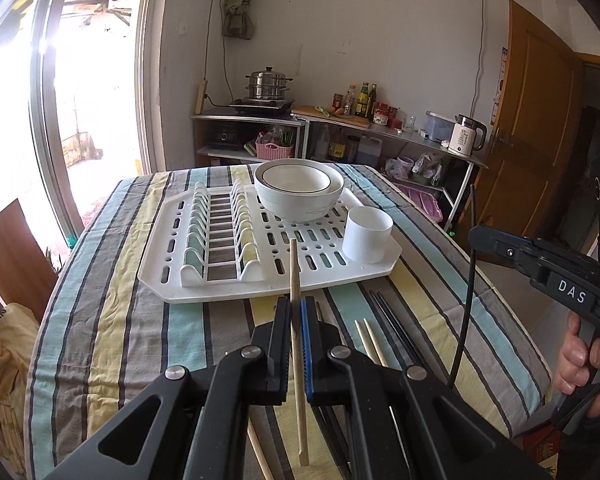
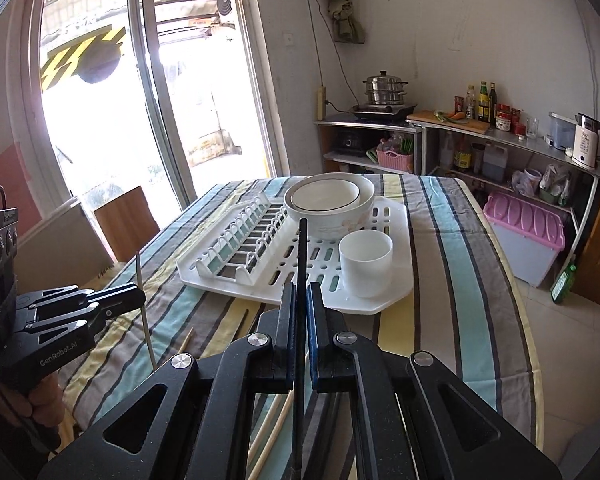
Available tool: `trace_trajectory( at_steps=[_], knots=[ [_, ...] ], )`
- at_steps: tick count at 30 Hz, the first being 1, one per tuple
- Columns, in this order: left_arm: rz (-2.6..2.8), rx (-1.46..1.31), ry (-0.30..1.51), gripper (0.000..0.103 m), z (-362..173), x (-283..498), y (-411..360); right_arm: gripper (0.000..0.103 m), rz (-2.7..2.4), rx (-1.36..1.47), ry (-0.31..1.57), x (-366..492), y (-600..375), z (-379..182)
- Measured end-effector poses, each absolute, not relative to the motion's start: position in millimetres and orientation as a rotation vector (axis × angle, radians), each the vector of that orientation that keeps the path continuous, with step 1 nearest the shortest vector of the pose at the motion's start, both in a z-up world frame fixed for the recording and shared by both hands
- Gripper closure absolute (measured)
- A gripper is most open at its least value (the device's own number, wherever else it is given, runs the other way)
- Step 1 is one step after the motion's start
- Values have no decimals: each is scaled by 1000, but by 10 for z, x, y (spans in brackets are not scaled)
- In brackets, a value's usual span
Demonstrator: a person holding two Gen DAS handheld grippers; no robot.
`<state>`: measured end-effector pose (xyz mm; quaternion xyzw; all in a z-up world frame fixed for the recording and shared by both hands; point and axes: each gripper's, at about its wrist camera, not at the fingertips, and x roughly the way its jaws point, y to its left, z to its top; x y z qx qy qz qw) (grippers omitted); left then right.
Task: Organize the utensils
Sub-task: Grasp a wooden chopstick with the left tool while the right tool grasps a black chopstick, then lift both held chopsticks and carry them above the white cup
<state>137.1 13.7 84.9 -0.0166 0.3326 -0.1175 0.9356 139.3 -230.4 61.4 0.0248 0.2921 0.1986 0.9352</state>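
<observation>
Left wrist view: left tongs (image 1: 295, 312) closed on a pale chopstick (image 1: 297, 344), raised over the tabletop (image 1: 100, 320); spare chopsticks (image 1: 374, 340) lie at 3 o'clock, cup (image 1: 367, 239) on rack (image 1: 276, 276) at 1 o'clock.

Right wrist view: right tongs (image 2: 301, 300) pinch a black chopstick (image 2: 301, 264), unseen opposite. Thin sticks may pivot, miss the cup and drop.

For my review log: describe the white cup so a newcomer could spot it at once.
Start at the striped tablecloth and find the white slotted drying tray on it. On the tray's near right corner stands the white cup, just in front of the stacked bowls. Unlike them it is small, straight-sided, plain white, with no dark rim line.
</observation>
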Motion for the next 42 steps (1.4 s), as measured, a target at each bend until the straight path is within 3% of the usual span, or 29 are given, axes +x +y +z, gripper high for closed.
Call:
trace_trajectory(
  at_steps=[16,32,42],
  knots=[
    [-284,-21,585,98,1296,1541,21,98,392,82,496,1368,-2501,987],
    [-352,-144,541,98,1669,2883,-371,98,327,123,411,2038,-2805,1469],
    [-354,-221,505,98,1653,3543,-624,98,325,165,409,2512,-2851,1445]
  ],
)
